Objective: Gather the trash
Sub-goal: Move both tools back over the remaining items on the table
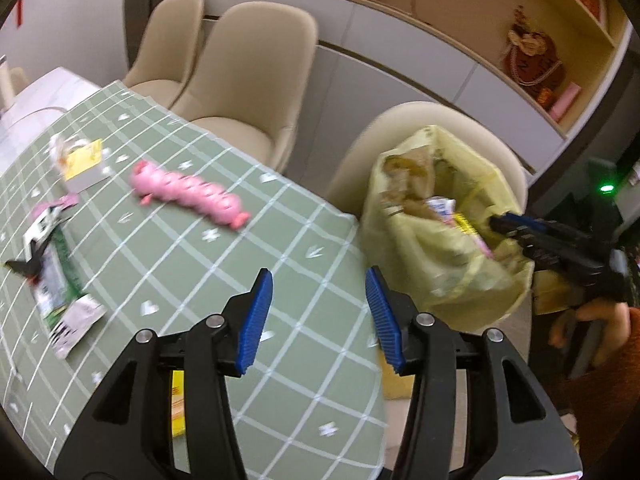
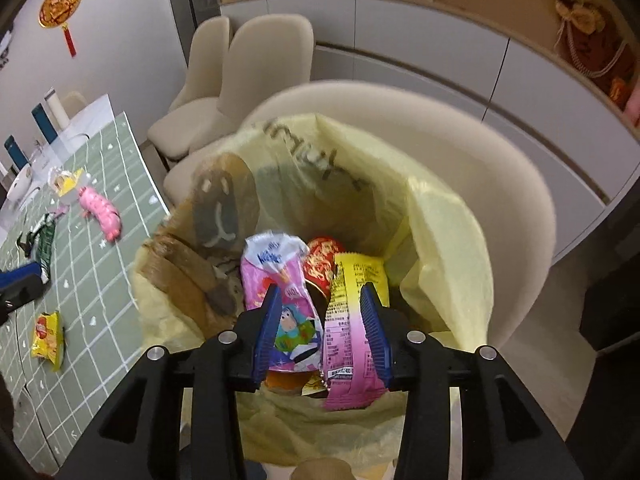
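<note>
A yellow trash bag [image 2: 440, 216] stands open on a beige chair [image 2: 500, 168] and holds several wrappers, among them a pink-and-yellow packet [image 2: 352, 344] and a pink cartoon packet [image 2: 276, 280]. My right gripper [image 2: 322, 322] hangs open and empty over the bag's mouth. The bag also shows in the left wrist view [image 1: 448, 224], with the right gripper [image 1: 504, 224] at its rim. My left gripper [image 1: 318, 316] is open and empty above the green checked tablecloth [image 1: 280, 240]. A pink wrapper [image 1: 188, 196], a yellow box [image 1: 82, 164] and a green wrapper [image 1: 56, 280] lie on the table.
Two beige chairs [image 1: 240, 80] stand behind the table. A yellow snack packet [image 2: 48, 336] lies near the table's front edge. A long white cabinet [image 1: 420, 60] with figurines runs along the wall. Bottles [image 2: 44, 120] stand at the table's far end.
</note>
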Demonstrator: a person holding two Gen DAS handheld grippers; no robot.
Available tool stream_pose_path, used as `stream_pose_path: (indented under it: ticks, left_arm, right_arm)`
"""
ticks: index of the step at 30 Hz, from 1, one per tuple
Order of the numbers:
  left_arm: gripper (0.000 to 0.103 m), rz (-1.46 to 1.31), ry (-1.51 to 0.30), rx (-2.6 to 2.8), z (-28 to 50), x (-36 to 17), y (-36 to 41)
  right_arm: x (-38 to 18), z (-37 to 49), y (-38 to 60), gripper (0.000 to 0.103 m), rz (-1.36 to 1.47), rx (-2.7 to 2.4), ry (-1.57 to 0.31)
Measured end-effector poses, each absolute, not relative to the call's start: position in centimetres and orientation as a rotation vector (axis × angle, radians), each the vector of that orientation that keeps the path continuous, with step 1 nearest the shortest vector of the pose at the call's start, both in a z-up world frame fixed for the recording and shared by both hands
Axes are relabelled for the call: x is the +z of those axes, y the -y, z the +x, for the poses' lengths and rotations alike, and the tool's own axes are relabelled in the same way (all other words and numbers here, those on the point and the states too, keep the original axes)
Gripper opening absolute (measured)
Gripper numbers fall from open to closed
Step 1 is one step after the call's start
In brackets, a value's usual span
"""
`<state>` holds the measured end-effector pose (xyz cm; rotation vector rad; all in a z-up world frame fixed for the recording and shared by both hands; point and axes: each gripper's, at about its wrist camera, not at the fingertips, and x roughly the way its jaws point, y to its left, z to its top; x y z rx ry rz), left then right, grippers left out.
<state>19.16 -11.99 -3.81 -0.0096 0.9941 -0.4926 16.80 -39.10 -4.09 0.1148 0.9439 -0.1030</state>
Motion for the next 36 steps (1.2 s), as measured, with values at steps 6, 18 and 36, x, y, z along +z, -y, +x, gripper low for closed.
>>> stream_pose_path:
  ticks: [6, 18, 36]
  left_arm:
    - [0.046, -0.029, -1.006, -0.424, 18.9, -5.0, 8.2]
    - [0.046, 0.012, -0.995, -0.328, 20.0, -6.0, 0.8]
    - [0.047, -0.229, -0.978, -0.121, 24.7, -9.0, -14.4]
  right_arm:
    - [-1.7, 15.0, 37.1, 0.044, 0.110, -0.087, -0.865]
    - [-1.6, 14.2, 28.5, 0.045, 0.113, 0.053, -0.856]
    - [-8.9, 15.6, 9.6, 0.045, -0.160, 0.485, -0.992]
